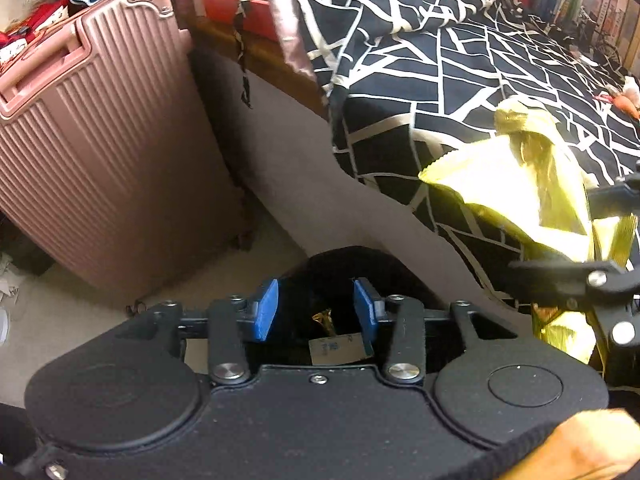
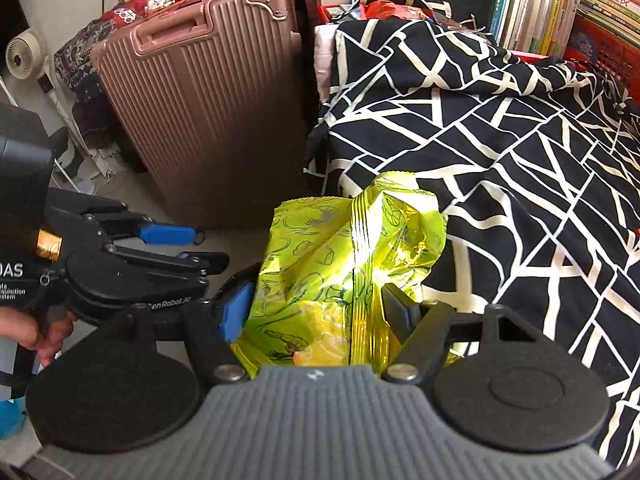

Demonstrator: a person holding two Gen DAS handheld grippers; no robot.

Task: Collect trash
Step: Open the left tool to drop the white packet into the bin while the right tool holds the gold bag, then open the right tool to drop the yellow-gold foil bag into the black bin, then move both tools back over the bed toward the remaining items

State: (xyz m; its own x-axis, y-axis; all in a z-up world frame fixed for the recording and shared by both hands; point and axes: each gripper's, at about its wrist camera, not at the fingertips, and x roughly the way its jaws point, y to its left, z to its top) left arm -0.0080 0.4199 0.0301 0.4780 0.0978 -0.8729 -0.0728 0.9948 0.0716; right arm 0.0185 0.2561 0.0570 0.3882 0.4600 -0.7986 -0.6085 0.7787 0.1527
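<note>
Left gripper (image 1: pixel 315 306) spread and empty above dark bin (image 1: pixel 340 264) at lower centre, gold wrapper (image 1: pixel 325 320) apparently lying inside. Right gripper (image 2: pixel 320 312) pinching yellow-green snack bag (image 2: pixel 344 264), lower centre, beside bed (image 2: pixel 520 160). Drop step in hand; next, bag carried over bin and released.

The suitcase (image 2: pixel 208 96) is dusty pink with vertical ribs. The bedcover (image 2: pixel 500 152) is black, crossed by cream lines into irregular shapes. The snack bag (image 2: pixel 320 264) is yellow-green with dark line drawings and a striped seam. Both claws are black; the left claw (image 1: pixel 316 310) and right claw (image 2: pixel 320 312) have blue pads.
</note>
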